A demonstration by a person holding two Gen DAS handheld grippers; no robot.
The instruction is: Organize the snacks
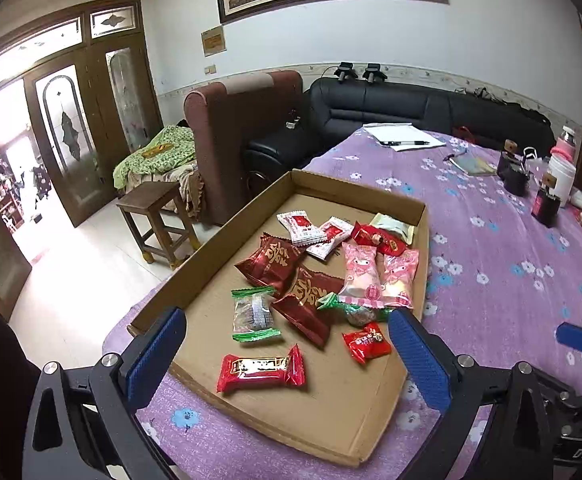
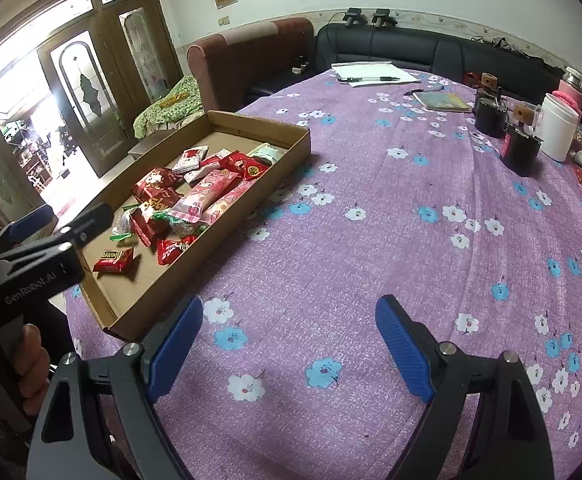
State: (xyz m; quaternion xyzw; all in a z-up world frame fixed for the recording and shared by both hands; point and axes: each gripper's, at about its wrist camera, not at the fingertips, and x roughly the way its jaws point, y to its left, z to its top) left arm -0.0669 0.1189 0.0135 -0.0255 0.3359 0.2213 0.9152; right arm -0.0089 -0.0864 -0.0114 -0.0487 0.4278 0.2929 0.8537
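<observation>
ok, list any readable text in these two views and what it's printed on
"GenRobot.AI": on the black body of the left tool, seen in the right wrist view.
"DA": cut-off letters at the frame edge on the right tool's body, seen in the left wrist view.
Gold characters on the dark red snack packs: stylised, not readable.
Print on the red bar wrapper: too blurred.
Wall plaque: too small.

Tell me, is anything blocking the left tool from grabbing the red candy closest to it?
No. The left tool is open above the cardboard tray, and the red candy lies alone on bare cardboard between its blue fingers, nothing on top.
</observation>
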